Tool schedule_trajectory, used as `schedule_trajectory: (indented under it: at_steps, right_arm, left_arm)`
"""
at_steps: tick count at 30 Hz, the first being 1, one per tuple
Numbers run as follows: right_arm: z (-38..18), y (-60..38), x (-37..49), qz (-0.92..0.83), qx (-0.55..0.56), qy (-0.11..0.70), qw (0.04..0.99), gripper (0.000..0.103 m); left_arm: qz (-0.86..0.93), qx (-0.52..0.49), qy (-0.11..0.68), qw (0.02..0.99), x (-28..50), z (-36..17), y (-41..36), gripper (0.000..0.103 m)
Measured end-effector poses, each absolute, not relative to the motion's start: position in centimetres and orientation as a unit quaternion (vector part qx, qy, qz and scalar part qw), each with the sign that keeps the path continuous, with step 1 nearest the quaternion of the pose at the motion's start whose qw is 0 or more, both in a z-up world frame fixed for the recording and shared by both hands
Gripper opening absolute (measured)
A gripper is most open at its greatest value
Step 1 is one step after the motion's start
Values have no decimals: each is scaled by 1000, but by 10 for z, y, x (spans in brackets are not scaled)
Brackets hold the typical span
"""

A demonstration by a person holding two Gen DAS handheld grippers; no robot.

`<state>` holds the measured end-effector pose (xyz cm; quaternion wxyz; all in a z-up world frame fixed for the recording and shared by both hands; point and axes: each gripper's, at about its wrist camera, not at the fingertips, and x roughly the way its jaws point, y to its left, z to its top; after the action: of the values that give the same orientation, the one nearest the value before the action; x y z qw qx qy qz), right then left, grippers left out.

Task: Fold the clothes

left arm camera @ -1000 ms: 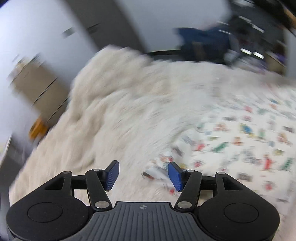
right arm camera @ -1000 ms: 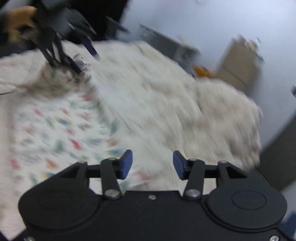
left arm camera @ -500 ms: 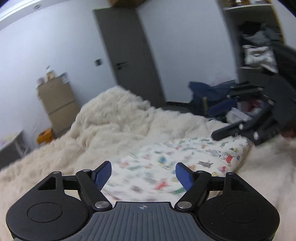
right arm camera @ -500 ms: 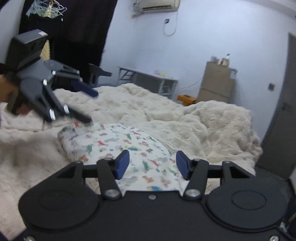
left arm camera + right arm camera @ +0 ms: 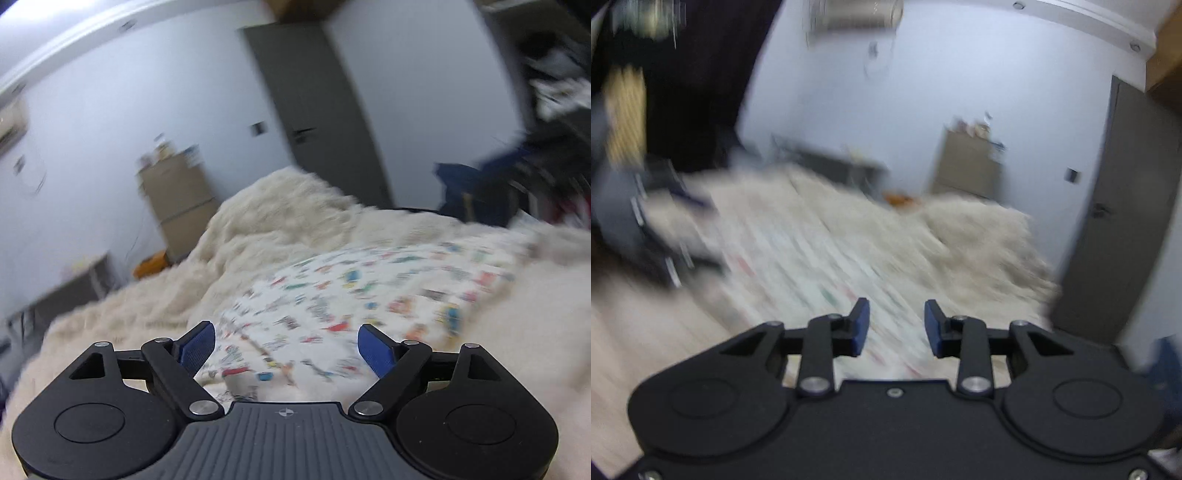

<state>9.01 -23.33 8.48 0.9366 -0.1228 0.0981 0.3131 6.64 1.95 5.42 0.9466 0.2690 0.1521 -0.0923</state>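
A white garment with small coloured prints (image 5: 369,295) lies folded on a cream fluffy blanket (image 5: 288,214). My left gripper (image 5: 286,347) hovers over its near edge, open wide, nothing between the blue pads. In the right wrist view the same garment (image 5: 812,266) is a blurred pale patch ahead of my right gripper (image 5: 897,326), which is open and empty. The left gripper's body (image 5: 624,221) shows as a grey blur at the left of that view.
A grey door (image 5: 317,122) and a beige cabinet (image 5: 177,199) stand against the far wall. A low grey table (image 5: 70,284) and an orange object (image 5: 151,264) sit left of the bed. Dark clothes (image 5: 480,192) are piled at the right.
Both grippers have lifted off the garment and swung, both views now blurred. The left jaws have opened wider. The right gripper no longer appears in the left wrist view.
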Motion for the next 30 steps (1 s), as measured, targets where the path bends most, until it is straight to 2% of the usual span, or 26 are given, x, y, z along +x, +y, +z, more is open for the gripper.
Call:
schedule_trajectory:
  at_steps: [1,4,7,8,9,11,13,17,18,20,22,25,26,27,28,30]
  right_arm:
    - [86,-231,88,328,-112,97,933,39]
    - [54,-202,92,346,-221,137,901,39]
    - [50,-209,93,356,-233,151,892,41]
    - [54,-215,92,367,-235,154,887,41]
    - [55,-217,90,368,-236,154,886,43]
    - [55,-208,83,378,-292,151,866,45]
    - [55,-199,75,386,-347,147,842,45]
    - [43,-184,66,369,-375,127,841,45]
    - [41,-179,66,369,-383,122,838,45]
    - [37,-169,66,369,-401,110,831,46]
    - [33,-155,68,371,-422,99,821,47]
    - [29,-128,69,367,-453,64,810,53]
    - [28,-122,71,362,-463,57,807,50]
    - [27,-119,72,353,-475,55,804,30]
    - [27,-117,72,344,-487,53,801,20]
    - [25,-116,74,323,-521,56,788,20]
  left_arm:
    - [-102,293,152,939,61,53,17,83]
    - [-131,362,152,910,47,48,8,80]
    - [-142,398,154,893,40,45,2,79]
    - [-142,411,149,888,42,43,-1,74]
    - [-142,424,143,883,45,40,-5,73]
    - [-142,451,130,872,50,35,-11,76]
    - [-143,477,117,859,55,30,-18,84]
    - [-142,528,91,833,64,20,-31,82]
    - [-142,540,85,825,67,17,-34,73]
    - [-147,540,72,825,68,14,-38,64]
    - [-147,519,66,839,67,20,-37,36]
    - [-153,478,74,862,69,36,-32,28]
    - [-154,477,75,862,69,38,-31,28]
    - [-156,487,77,856,69,36,-30,27]
    - [-159,499,79,848,68,33,-29,24]
    - [-166,498,84,847,65,31,-24,19]
